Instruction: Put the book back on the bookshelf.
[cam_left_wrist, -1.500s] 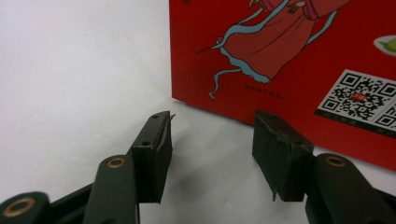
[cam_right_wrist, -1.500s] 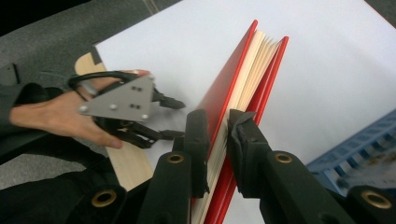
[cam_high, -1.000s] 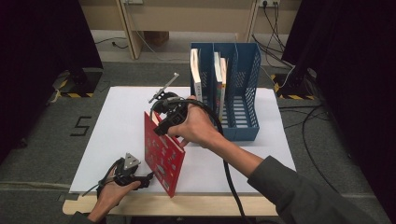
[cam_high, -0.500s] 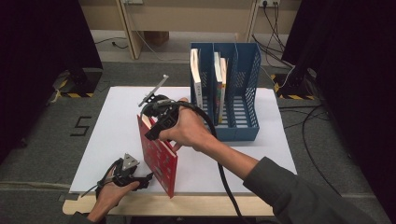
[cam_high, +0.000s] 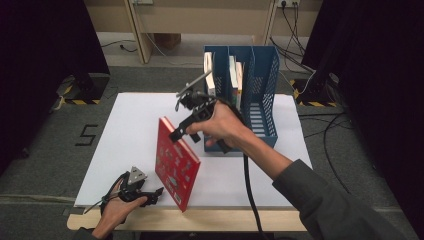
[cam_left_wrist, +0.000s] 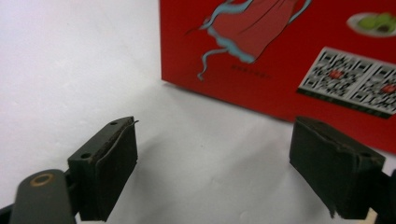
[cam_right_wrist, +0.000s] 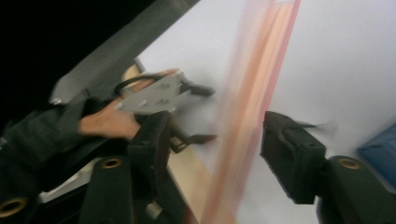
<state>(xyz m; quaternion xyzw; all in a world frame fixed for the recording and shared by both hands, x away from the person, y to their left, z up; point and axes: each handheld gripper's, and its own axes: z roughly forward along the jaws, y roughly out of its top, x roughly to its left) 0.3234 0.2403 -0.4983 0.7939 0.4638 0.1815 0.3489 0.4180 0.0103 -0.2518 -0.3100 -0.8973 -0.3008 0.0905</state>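
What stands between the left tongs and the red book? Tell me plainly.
Nothing visible. In the left gripper view the open left tongs face the red book across bare white table. In the high view the right tongs, whose jaws have just been opening, are at the book's top edge, not in that gap.

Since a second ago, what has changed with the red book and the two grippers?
The right gripper has just been opening its jaws; they now stand apart on either side of the red book's top edge, no longer pinching it. The book has gone from leaning to more upright on the white table. The left gripper stayed open beside the book; the blue file rack is unchanged.
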